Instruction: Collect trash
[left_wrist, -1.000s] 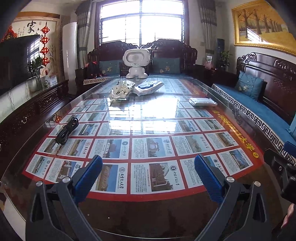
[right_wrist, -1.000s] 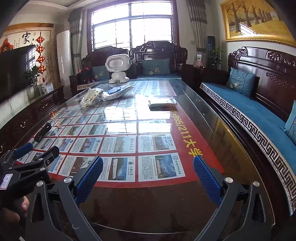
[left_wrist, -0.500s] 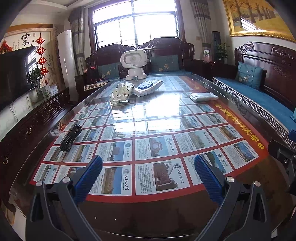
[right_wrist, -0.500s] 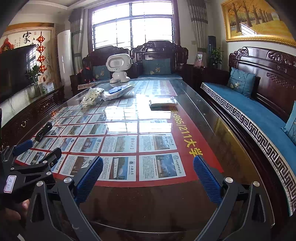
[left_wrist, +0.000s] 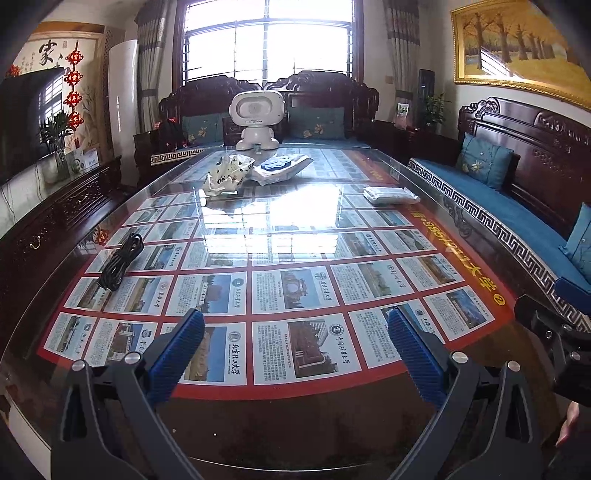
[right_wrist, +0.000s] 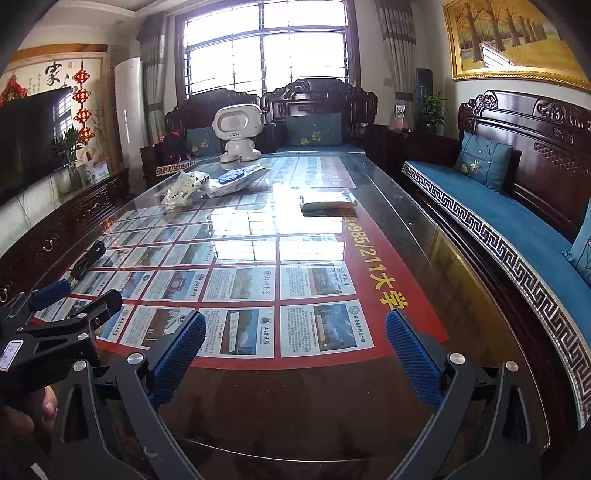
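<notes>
The left hand-held gripper (left_wrist: 295, 354) hangs over the near end of the desk (left_wrist: 295, 424), and its two blue fingers (left_wrist: 177, 354) are spread wide with nothing between them. The right hand-held gripper (right_wrist: 295, 354) is in the same state: its blue pads (right_wrist: 413, 358) stand far apart and hold nothing. In the right wrist view the left hand-held gripper appears also at the lower left, with a part of the person's hand (right_wrist: 26, 417) under it.

Under both grippers is the glass top of the desk, and below the glass lies a red poster (left_wrist: 295, 295) with many small printed cards. A coiled black cable (left_wrist: 120, 260) lies on the left side of the desk, well apart from the grippers.

The trash is at the far end. A crumpled white plastic bag (left_wrist: 227, 177) lies on the glass, and just beside it, to the right, is a flat clear package with blue shapes (left_wrist: 282, 168); I cannot tell whether the two touch. A flat white packet (left_wrist: 389, 195) lies alone near the right edge of the desk, nearer than the other two.

Behind the trash a white robot toy (left_wrist: 257, 120) stands upright at the far edge. A bench with a blue cushion (right_wrist: 491, 218) runs along the right side of the desk.
</notes>
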